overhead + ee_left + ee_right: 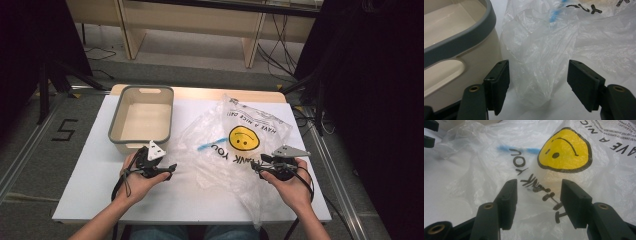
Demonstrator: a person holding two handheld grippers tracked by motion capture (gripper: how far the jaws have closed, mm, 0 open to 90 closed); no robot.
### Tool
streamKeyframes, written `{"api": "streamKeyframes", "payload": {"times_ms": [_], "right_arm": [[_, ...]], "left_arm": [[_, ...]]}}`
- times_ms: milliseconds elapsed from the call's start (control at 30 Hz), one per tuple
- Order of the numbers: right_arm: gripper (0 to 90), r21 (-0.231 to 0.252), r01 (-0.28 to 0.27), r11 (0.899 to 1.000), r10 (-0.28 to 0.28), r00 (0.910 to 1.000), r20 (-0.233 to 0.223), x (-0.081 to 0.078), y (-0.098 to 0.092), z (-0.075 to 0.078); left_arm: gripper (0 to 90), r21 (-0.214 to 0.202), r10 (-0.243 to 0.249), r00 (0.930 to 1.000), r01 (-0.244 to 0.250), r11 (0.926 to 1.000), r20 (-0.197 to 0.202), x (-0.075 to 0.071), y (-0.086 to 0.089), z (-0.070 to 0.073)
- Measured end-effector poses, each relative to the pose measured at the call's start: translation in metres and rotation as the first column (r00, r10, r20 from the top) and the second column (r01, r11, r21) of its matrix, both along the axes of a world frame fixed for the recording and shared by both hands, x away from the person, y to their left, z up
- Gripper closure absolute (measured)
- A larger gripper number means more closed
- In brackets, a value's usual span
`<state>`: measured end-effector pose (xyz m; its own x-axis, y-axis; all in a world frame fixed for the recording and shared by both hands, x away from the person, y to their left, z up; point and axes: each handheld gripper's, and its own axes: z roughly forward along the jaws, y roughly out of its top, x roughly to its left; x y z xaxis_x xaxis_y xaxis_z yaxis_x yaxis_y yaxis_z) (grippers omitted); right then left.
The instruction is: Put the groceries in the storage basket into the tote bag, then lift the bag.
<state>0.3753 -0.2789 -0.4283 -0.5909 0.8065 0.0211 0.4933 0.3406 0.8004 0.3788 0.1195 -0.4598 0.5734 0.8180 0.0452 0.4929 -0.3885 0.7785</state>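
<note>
Both pairs of jaws stand apart, gripping nothing: left gripper (165, 169) by the tub (116, 120), right gripper (260, 165) over the plastic bag (225, 150).

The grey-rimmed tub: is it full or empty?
Empty: the tub shows only its bare cream floor in the high view.

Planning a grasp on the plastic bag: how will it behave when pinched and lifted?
The bag is thin, crinkled film, so it will probably go limp and drape rather than hold shape. It looks very light and may slide across the table if pushed. Its glossy surface suggests it could slip from open pads.
</note>
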Motion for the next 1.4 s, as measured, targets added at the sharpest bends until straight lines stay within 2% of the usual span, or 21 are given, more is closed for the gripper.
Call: {"api": "streamKeyframes", "payload": {"times_ms": [300, 467, 667, 933, 1067, 1300, 1400], "right_arm": [[48.5, 0.001, -0.013, 1.000, 0.013, 0.9999, -0.009, -0.002, -0.005, -0.001], [48.4, 0.008, -0.013, 1.000, 0.013, 0.9999, -0.001, -0.006, -0.006, 0.000], [48.6, 0.014, -0.013, 1.000, 0.013, 0.9999, 0.001, -0.008, -0.010, -0.001], [48.8, 0.012, -0.023, 1.000, 0.023, 0.9997, 0.004, -0.009, -0.009, 0.000], [49.5, 0.010, -0.029, 1.000, 0.029, 0.9995, 0.010, -0.012, -0.009, 0.002], [49.6, 0.018, -0.049, 0.999, 0.049, 0.9986, 0.021, -0.021, -0.010, 0.006], [49.6, 0.019, -0.065, 0.998, 0.064, 0.9975, 0.028, -0.024, -0.011, 0.009]], "left_arm": [[34.1, -0.002, 0.001, 1.0000, -0.001, 1.0000, -0.009, 0.001, 0.001, -0.002], [33.1, -0.008, -0.004, 0.9992, 0.004, 1.0000, -0.040, 0.002, 0.002, -0.005], [30.8, 0.022, -0.006, 0.9981, 0.007, 0.9997, -0.061, 0.004, -0.002, -0.009], [30.5, 0.054, -0.002, 0.9923, 0.009, 0.9985, -0.124, 0.007, -0.003, -0.019], [39.0, 0.054, -0.022, 0.9879, 0.031, 0.9981, -0.153, 0.009, -0.003, -0.021], [54.1, 0.091, -0.032, 0.9827, 0.049, 0.9947, -0.183, 0.013, -0.007, -0.023], [61.2, 0.075, -0.033, 0.9802, 0.048, 0.9960, -0.195, 0.012, -0.006, -0.024]]}}
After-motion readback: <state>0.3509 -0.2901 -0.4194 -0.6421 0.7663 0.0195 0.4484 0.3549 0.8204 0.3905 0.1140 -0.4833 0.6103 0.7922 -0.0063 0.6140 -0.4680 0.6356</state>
